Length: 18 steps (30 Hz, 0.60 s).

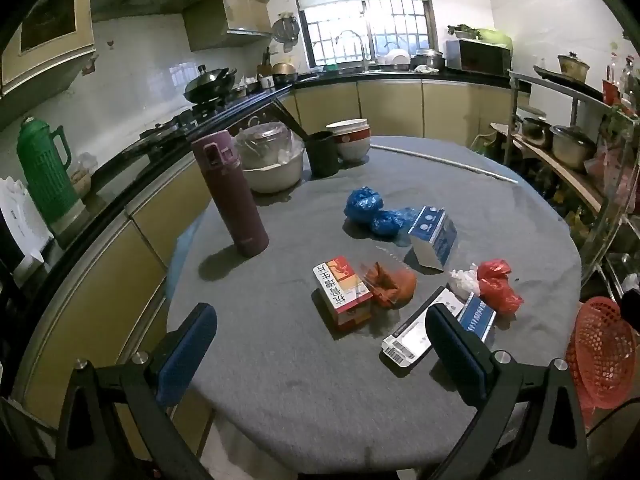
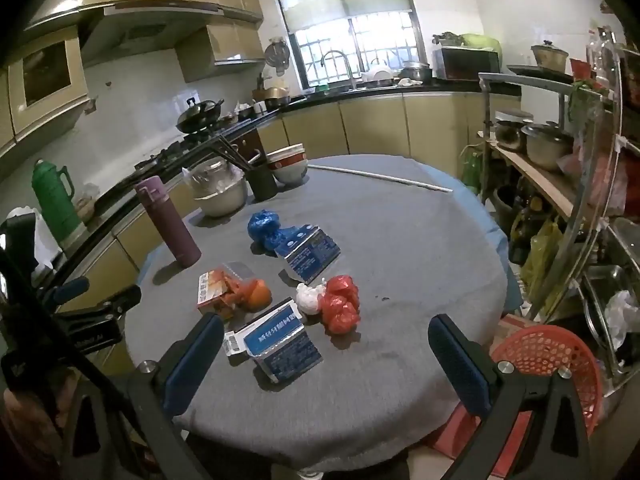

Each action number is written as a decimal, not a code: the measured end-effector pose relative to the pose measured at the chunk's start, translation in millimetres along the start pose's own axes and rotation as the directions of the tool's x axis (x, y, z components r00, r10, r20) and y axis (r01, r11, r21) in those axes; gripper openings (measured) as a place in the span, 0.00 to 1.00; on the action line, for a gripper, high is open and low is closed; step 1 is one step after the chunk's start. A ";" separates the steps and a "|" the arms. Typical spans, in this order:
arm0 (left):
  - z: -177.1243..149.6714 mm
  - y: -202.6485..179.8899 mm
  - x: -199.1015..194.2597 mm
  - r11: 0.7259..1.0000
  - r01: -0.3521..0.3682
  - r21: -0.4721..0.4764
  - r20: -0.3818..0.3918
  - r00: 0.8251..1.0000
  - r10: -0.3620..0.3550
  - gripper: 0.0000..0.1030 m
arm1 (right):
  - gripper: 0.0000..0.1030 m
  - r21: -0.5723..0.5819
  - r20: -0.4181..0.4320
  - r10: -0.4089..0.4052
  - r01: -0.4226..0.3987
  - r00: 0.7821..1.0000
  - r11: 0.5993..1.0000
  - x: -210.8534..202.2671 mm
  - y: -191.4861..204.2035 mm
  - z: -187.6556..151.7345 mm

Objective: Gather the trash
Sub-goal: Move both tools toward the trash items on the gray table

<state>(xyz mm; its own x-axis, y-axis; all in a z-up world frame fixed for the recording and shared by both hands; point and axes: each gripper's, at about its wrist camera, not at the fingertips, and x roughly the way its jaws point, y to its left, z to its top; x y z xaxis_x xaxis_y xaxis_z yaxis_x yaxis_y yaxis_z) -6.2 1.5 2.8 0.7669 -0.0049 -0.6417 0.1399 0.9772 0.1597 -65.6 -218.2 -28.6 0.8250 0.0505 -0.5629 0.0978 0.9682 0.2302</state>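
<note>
Your trash lies in a loose cluster near the middle of the grey round table [image 1: 280, 380]: blue bags [image 1: 370, 212], a blue carton [image 1: 434, 236], a red-and-white box [image 1: 342, 288], an orange bag [image 1: 394, 286], a red bag [image 1: 498, 286] and a flattened carton [image 2: 282, 344] toward the near edge. Your left gripper [image 1: 320, 344] and right gripper [image 2: 326, 360] both gape wide, holding nothing. The red basket [image 2: 552, 356] sits off the table's right edge.

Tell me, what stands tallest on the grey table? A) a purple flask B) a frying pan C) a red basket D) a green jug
A: the purple flask stands upright on the grey table, taller than the boxes and crumpled bags lying beside it.
</note>
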 end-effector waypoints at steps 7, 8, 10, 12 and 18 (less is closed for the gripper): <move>-2.3 -5.2 -7.9 1.000 0.008 0.007 0.016 1.000 -0.008 1.00 | 1.00 0.006 0.014 0.001 -0.001 1.000 1.000 -9.7 -1.0 -4.5; -2.4 -4.2 -10.2 1.000 0.011 0.007 0.022 1.000 -0.011 1.00 | 1.00 0.009 0.015 0.004 -0.004 1.000 1.000 -11.5 -1.5 -5.1; -3.6 -4.7 -13.8 1.000 0.010 0.008 0.030 0.999 -0.011 1.00 | 1.00 0.006 0.015 0.002 -0.002 1.000 1.000 -12.9 0.7 -4.1; -4.6 -4.7 -16.3 1.000 0.012 0.010 0.034 0.999 -0.012 1.00 | 1.00 0.001 0.018 -0.001 0.001 1.000 1.000 -16.7 1.6 -4.1; -8.1 -4.8 -25.3 1.000 0.012 0.009 0.052 0.999 -0.012 1.00 | 1.00 -0.007 0.023 0.002 -0.001 1.000 1.000 -23.6 5.2 -9.7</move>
<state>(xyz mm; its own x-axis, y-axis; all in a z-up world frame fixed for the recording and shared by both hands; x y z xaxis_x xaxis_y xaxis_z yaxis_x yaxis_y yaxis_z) -31.4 -1.3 12.2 0.7968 -0.0282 -0.6036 0.1548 0.9751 0.1589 -89.9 -212.0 -21.9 0.8376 0.0464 -0.5443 0.0926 0.9699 0.2251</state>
